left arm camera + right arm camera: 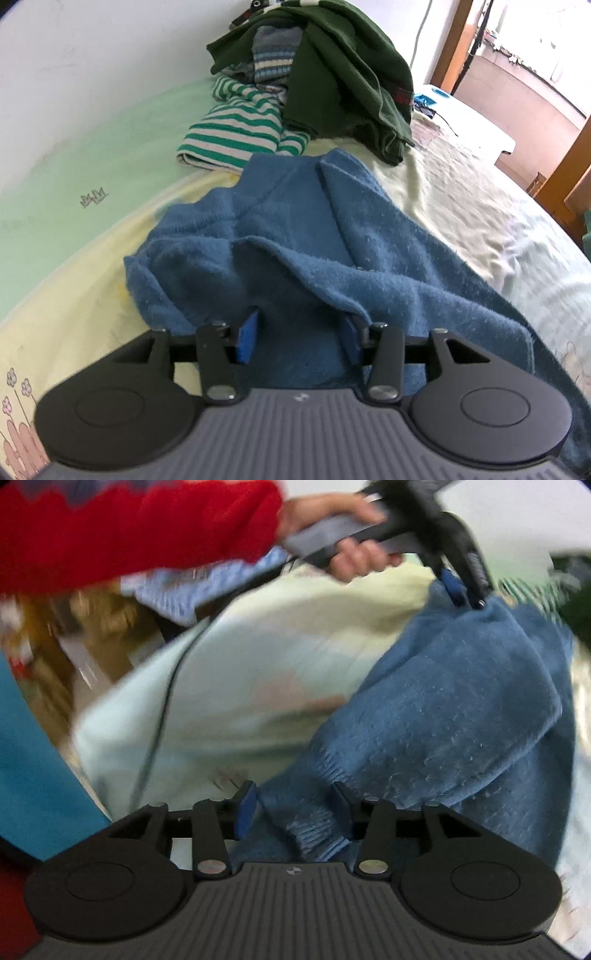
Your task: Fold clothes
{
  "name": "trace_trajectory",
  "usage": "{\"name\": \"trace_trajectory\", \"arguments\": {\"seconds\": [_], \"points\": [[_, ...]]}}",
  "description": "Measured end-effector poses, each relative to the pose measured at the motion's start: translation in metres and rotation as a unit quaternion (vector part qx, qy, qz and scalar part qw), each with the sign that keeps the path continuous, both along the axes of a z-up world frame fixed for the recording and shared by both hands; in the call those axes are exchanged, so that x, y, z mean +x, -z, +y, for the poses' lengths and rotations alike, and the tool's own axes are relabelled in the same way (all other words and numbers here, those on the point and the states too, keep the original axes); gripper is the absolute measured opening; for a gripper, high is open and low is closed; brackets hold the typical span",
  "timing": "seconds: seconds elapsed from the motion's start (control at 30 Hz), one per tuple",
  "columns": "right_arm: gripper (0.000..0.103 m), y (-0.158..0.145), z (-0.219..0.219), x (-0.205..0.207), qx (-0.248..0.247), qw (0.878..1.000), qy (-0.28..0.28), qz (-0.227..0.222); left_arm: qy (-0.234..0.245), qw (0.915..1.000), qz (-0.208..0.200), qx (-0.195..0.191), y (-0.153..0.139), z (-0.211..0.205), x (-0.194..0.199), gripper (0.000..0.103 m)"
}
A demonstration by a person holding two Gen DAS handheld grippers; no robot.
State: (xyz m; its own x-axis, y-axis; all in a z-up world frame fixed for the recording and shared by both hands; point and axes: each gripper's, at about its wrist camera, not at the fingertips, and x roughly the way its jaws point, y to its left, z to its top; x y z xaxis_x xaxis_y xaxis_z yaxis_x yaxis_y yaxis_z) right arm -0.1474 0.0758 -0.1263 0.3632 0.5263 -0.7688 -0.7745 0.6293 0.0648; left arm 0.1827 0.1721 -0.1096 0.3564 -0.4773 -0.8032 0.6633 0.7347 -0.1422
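Right wrist view blurred by motion; the room beyond the bed edge is unreadable. Fuzzy blue knitted sweater lies crumpled mid-bed on the pale yellow-green bedsheet, its lower end cut off behind the grippers. Left gripper: jaws parted, sweater fabric between, one fold draped over its right pad. Right gripper: jaws parted, ribbed cuff lying loose between them.
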Motion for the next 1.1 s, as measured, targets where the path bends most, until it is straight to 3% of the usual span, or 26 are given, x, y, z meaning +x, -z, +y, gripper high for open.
{"name": "trace_trajectory", "arguments": {"seconds": [0.1, 0.13, 0.23, 0.33, 0.43, 0.53, 0.63, 0.77, 1.0, 1.1], "points": [[0.047, 0.004, 0.001, -0.007, -0.028, 0.999, -0.026, -0.033, -0.001, 1.0, -0.001, 0.001, -0.001, 0.0, 0.001, 0.051], [0.042, 0.004, -0.001, -0.005, -0.024, 0.999, -0.023, -0.029, -0.002, 1.0, -0.002, 0.003, 0.0, -0.002, 0.001, 0.051], [0.016, -0.004, -0.015, 0.009, 0.028, 0.999, 0.013, 0.023, -0.004, 1.0, 0.0, 0.009, 0.004, -0.006, 0.003, 0.052], [0.013, -0.014, -0.036, 0.023, 0.092, 0.991, 0.056, 0.073, 0.0, 1.0, 0.002, 0.006, 0.006, -0.005, 0.001, 0.054], [0.013, -0.02, -0.056, 0.032, 0.148, 0.979, 0.088, 0.109, 0.009, 0.9999, 0.006, -0.005, 0.002, 0.003, -0.002, 0.056], [0.013, -0.023, -0.068, 0.03, 0.164, 0.975, 0.102, 0.113, 0.01, 0.9996, 0.018, -0.019, 0.0, 0.012, -0.003, 0.06], [0.013, -0.021, -0.07, 0.03, 0.152, 0.978, 0.097, 0.107, 0.001, 0.9981, 0.049, -0.037, 0.001, 0.012, 0.003, 0.06], [0.013, -0.016, -0.061, 0.024, 0.131, 0.982, 0.086, 0.107, 0.0, 0.9967, 0.057, -0.058, -0.001, 0.008, 0.0, 0.06], [0.013, -0.018, -0.06, 0.015, 0.129, 0.983, 0.088, 0.099, -0.015, 0.9995, 0.015, -0.024, -0.014, 0.025, -0.01, 0.066], [0.013, -0.02, -0.062, 0.015, 0.132, 0.982, 0.088, 0.1, -0.023, 0.9985, 0.029, -0.04, -0.018, 0.03, -0.01, 0.066]]}}
